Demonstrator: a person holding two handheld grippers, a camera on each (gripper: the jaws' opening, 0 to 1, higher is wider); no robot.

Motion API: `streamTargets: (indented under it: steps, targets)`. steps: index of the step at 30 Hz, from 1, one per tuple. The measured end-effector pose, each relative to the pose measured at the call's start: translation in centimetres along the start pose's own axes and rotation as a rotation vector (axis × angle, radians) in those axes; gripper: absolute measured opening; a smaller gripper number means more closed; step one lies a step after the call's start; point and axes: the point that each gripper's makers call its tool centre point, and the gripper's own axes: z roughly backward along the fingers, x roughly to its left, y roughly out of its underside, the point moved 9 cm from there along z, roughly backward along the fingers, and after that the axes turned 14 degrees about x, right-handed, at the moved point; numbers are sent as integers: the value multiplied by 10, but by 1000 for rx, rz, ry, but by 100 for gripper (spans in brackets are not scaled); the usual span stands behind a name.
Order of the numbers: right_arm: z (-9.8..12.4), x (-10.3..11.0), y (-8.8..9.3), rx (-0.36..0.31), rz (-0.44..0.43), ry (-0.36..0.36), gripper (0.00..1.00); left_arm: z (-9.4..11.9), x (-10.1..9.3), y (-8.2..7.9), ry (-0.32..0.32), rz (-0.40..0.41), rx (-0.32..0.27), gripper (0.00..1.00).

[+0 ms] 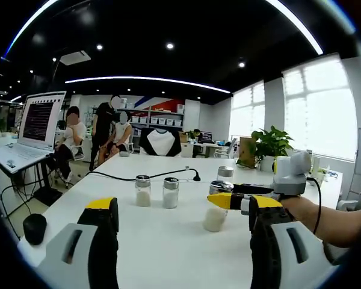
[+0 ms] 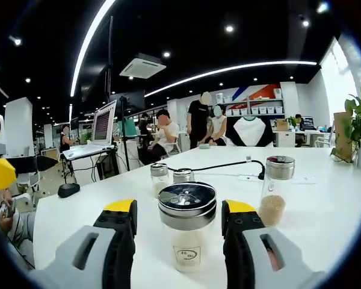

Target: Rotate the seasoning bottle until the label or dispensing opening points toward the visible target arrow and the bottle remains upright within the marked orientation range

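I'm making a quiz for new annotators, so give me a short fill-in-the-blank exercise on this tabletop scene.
1. The right tongs stand on either side of a seasoning bottle with a ____ lid.
2. The seasoning bottle stands on a ____ table.
3. In the left gripper view, the left tongs are ____ and hold nothing.
4. A black ____ lies across the table behind the two small shakers.

Missing words: metal; white; open; cable

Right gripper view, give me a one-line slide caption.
Right gripper open around an upright seasoning bottle on a white table, three more shakers behind.
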Motion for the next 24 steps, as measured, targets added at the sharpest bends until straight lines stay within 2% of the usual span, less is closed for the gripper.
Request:
streamTargets:
  steps: [6, 8, 10, 13, 19, 20, 22, 24]
  targets:
    - [0, -18, 1, 0, 16, -43, 56, 0, 3, -1, -2, 1, 0, 95]
    - [2, -21, -1, -7, 43, -77, 56, -1, 3, -1, -3, 1, 0, 95]
    - [3, -21, -2, -9, 83, -141, 57, -1, 3, -1, -3, 3, 0, 95]
    - [5, -26, -1, -8, 139, -148, 56, -1, 1, -1, -2, 1, -3, 95]
    - [3, -31, 0, 5, 184, -288, 55, 0, -1, -2, -4, 1, -5, 95]
    - [3, -33, -1, -6, 185, -288, 55, 0, 0, -2, -5, 2, -4, 95]
    - [3, -32, -2, -24, 173, -350, 54, 1, -2, -2, -7, 3, -7, 95]
    - [3, -34, -3, -27, 173, -377, 54, 2, -3, -2, -5, 4, -8, 94]
